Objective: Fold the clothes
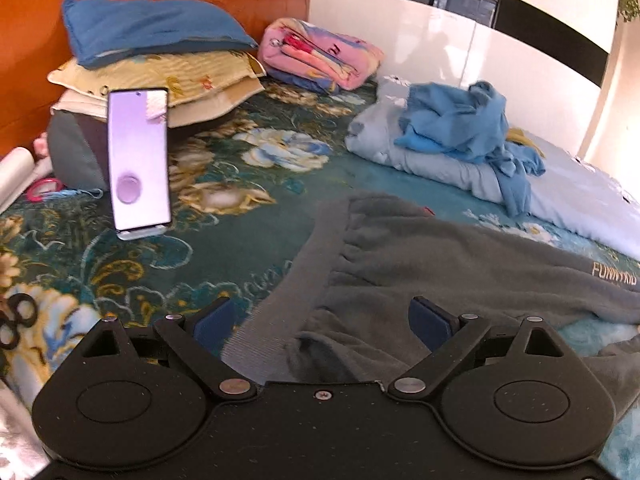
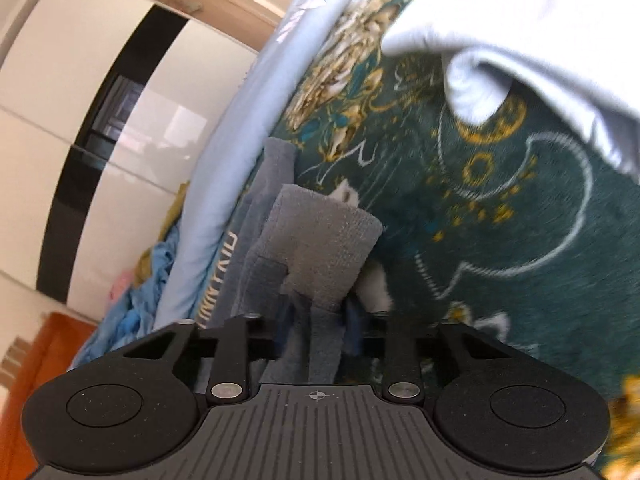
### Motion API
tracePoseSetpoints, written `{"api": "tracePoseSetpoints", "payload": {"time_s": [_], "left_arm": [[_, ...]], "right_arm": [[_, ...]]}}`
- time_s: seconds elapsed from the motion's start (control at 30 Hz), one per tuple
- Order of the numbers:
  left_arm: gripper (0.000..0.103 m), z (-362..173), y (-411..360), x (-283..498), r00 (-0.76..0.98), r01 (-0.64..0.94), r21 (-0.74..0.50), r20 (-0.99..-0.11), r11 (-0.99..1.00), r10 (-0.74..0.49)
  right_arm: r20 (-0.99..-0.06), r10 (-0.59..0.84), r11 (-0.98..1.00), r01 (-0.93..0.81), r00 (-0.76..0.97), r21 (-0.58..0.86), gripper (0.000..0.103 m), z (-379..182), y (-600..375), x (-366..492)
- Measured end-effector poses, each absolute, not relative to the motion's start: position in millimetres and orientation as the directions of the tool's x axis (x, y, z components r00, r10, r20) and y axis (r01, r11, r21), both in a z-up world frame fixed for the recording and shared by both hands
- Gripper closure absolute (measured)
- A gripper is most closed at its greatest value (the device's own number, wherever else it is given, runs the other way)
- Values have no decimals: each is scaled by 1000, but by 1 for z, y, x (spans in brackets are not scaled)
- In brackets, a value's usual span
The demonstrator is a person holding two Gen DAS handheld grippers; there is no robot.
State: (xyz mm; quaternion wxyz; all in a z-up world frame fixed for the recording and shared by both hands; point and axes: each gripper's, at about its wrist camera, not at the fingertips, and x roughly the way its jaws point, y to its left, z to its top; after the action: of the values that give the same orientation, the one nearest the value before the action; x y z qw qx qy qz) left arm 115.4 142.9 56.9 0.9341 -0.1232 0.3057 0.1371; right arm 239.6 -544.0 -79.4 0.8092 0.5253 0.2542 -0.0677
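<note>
A grey fleece garment with pale lettering lies on the green floral bedspread, its gathered waistband towards me. My left gripper is open and empty, its blue pads either side of the waistband, just above it. My right gripper is shut on a cuffed end of the grey garment, which it holds lifted, tilted on its side over the bedspread.
A phone stands propped on the bed at left before stacked pillows. A folded pink blanket lies at the back. Crumpled blue clothes sit on a pale blue quilt at right. A white cloth lies beyond the right gripper.
</note>
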Motion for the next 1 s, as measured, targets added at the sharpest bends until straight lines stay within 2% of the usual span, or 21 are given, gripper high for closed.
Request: {"api": "tracePoseSetpoints", "payload": {"time_s": [0.13,0.3,0.4,0.43,0.57,0.6,0.73,1.0], "left_arm": [[10,58,149,109,774,-342,-162,-607,926,180],[8,61,157,101,778,-354,-166,-599,921,191],[7,56,162,97,770,-362,-190,-612,913,178],[7,53,164,97,766,-364,-199,-620,910,170],[7,46,164,94,757,-360,-239,-639,902,133],[7,45,164,93,757,-357,-244,-641,902,126],[7,38,161,90,740,-365,-255,-664,895,112],[7,16,162,88,706,-416,-294,-701,860,102]], "right_arm": [[-402,156,351,330,902,876,96,-80,-539,235],[-218,82,404,168,972,899,97,-25,-539,193],[-179,28,467,146,983,872,97,-7,-548,152],[-194,12,486,164,981,858,97,-6,-551,140],[-427,-26,463,389,904,796,96,-46,-565,119],[-451,-25,436,416,892,798,97,-56,-568,113],[-479,-31,380,454,877,806,96,-77,-568,103],[-514,0,372,477,858,796,94,-76,-571,108]]}}
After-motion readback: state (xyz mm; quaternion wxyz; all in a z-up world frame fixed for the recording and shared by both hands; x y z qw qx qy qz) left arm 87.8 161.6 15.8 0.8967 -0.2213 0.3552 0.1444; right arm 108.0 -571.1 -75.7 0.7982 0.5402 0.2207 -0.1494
